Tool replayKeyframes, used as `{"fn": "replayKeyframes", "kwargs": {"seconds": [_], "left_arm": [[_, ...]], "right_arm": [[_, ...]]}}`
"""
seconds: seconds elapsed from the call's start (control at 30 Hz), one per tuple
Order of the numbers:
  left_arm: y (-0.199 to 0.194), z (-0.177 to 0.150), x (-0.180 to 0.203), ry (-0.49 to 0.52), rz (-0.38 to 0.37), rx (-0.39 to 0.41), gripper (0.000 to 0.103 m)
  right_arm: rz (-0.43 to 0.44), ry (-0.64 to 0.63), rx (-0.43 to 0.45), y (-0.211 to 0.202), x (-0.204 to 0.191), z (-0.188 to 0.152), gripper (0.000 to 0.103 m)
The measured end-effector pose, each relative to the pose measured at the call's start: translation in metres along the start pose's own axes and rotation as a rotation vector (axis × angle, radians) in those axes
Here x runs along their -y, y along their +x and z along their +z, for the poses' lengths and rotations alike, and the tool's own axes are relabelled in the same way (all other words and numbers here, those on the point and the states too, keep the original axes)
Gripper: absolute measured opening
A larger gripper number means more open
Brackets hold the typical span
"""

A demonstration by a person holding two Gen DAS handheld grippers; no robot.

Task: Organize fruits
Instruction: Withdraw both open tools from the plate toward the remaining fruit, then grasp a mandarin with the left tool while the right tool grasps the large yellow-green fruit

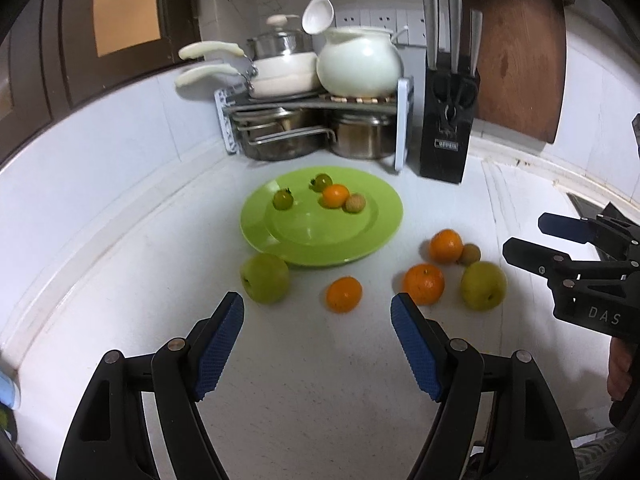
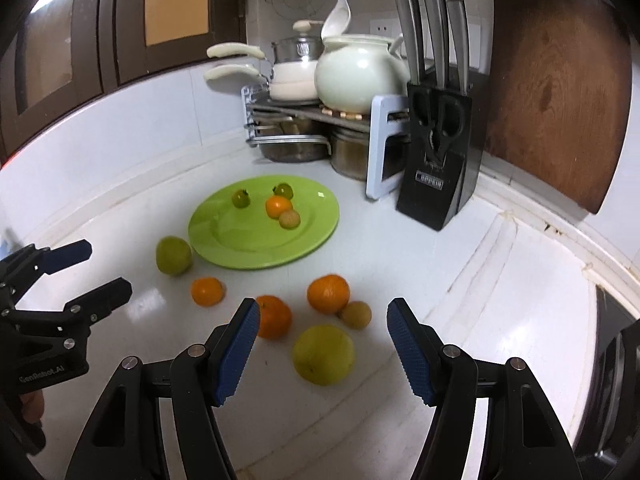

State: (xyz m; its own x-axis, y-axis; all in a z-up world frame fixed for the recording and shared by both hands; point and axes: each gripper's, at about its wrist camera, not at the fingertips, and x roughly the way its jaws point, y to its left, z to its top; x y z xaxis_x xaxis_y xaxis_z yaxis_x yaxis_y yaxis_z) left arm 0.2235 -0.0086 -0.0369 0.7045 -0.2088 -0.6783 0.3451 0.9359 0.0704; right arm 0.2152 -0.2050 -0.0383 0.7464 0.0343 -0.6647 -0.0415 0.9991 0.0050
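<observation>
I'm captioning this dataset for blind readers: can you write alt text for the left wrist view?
Open jaws of the left gripper hover over a white counter facing a green plate holding four small fruits, with two green apples, three oranges and a small brown fruit loose in front. The right gripper, also open, enters from the right; pots and a knife block stand behind.

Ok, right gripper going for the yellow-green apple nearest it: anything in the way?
Nothing visible. The right gripper is open and the yellow-green apple lies right between its fingers on bare counter. An orange and a small brown fruit sit just beyond it, close but apart.
</observation>
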Motion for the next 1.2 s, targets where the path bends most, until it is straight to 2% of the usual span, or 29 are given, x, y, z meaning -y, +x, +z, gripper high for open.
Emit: {"fn": "replayKeyframes", "kwargs": {"seconds": [0.53,0.83,0.97,1.2], "left_arm": [[0.066,-0.013,0.006,0.081,-0.062,-0.114,0.075],[0.091,-0.008,0.011,0.109,-0.098,-0.116,0.073],[0.100,-0.005,0.014,0.124,-0.111,-0.120,0.067],[0.111,-0.003,0.017,0.133,-0.116,-0.138,0.055]], "right_arm": [[0.013,0.042,-0.183,0.052,0.003,-0.026,0.067],[0.030,0.062,-0.229,0.069,0.004,-0.030,0.066],[0.039,0.068,-0.229,0.071,0.003,-0.028,0.066],[0.041,0.065,-0.230,0.076,0.005,-0.027,0.058]]}}
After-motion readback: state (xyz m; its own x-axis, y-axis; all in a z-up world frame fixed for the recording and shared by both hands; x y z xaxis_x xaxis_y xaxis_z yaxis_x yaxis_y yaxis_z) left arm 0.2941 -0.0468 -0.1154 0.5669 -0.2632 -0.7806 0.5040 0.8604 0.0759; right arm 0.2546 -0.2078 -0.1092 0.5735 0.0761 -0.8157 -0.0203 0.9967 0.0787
